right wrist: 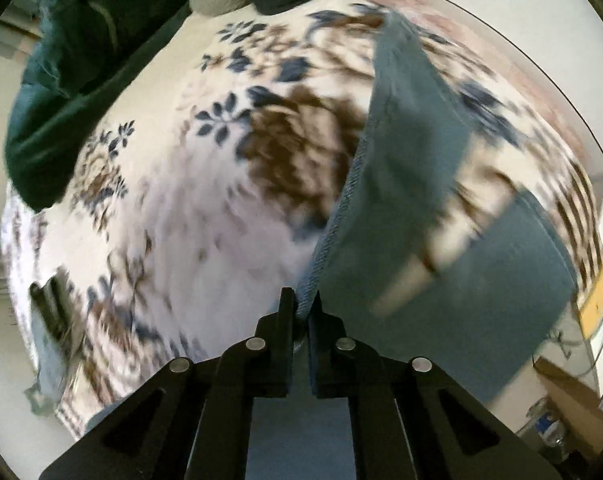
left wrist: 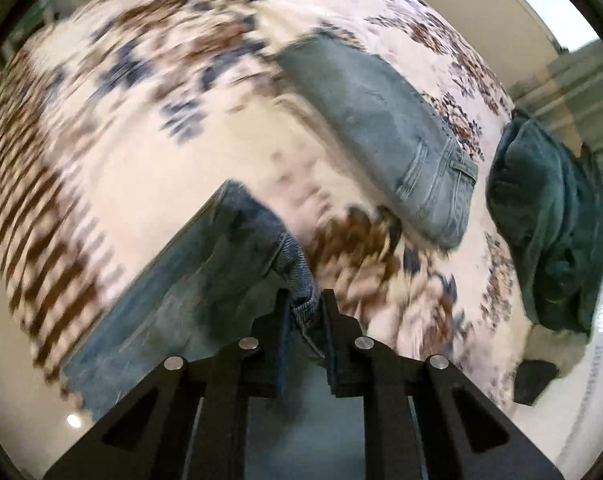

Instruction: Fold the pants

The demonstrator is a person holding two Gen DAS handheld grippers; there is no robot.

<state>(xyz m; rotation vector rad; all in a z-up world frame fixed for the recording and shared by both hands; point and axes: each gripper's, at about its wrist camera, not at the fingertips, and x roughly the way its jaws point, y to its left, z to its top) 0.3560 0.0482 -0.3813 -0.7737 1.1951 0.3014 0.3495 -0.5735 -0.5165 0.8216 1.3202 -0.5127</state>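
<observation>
Blue jeans [left wrist: 189, 280] hang lifted above a floral bedspread [left wrist: 149, 140], and my left gripper [left wrist: 305, 300] is shut on a bunched denim edge of them. In the right wrist view the same jeans [right wrist: 405, 184] stretch away from my right gripper [right wrist: 301, 300], which is shut on their stitched hem edge. A second pair of grey-blue jeans [left wrist: 385, 132] lies flat on the bedspread, further back, with a back pocket showing. Both views are smeared by motion.
A dark green garment [left wrist: 553, 224] lies heaped at the bedspread's right edge; it shows as a dark green garment [right wrist: 85, 80] at upper left in the right wrist view. A cardboard box [right wrist: 561, 384] and bottles sit on the floor at lower right.
</observation>
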